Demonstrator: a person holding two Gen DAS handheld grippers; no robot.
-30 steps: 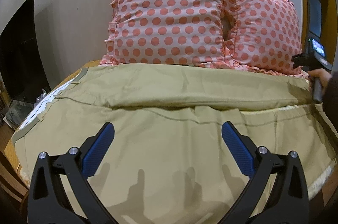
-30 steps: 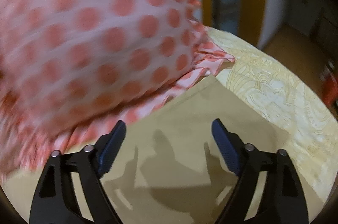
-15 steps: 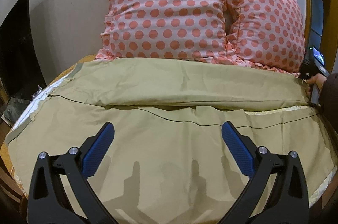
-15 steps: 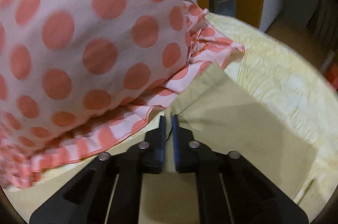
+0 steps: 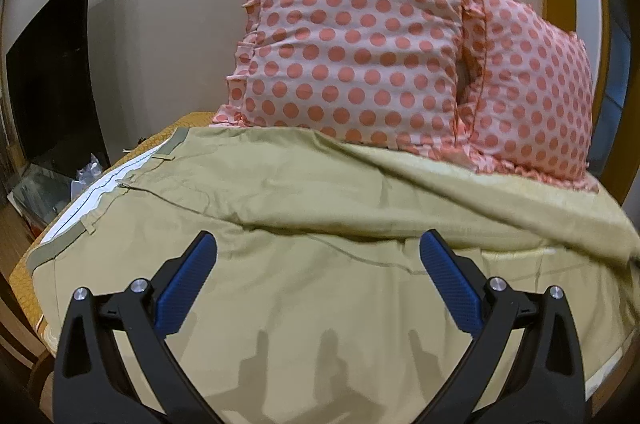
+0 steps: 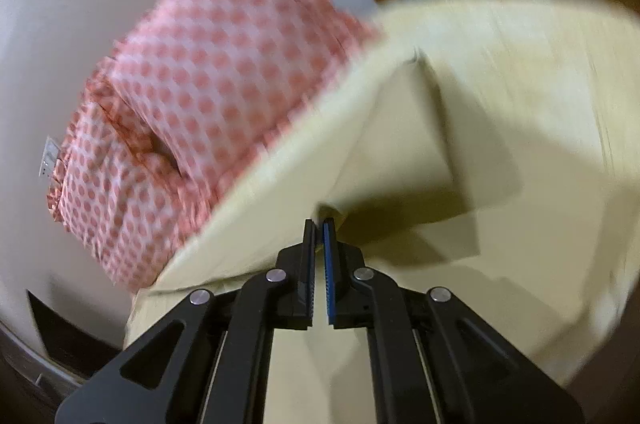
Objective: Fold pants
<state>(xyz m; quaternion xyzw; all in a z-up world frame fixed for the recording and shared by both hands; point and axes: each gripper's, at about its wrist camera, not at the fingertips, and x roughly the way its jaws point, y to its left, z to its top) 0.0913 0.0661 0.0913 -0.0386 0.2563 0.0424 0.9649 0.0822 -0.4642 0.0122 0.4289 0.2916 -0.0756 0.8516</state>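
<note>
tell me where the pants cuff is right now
In the right wrist view the cuff is pinched in the shut right claw, lifted off the bed, with the pillows to its left.

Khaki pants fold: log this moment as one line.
right gripper: shut on khaki pants hem, raised | left gripper: open above pants | polka-dot pillows: behind

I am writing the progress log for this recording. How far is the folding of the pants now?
Early stage. Done: the khaki pants lie spread on the bed, waistband at the left. In hand: the right gripper is shut on the hem end of one leg and holds it raised off the bed. Left: laying that leg down and the remaining folds; the left gripper hovers open, holding nothing.
</note>
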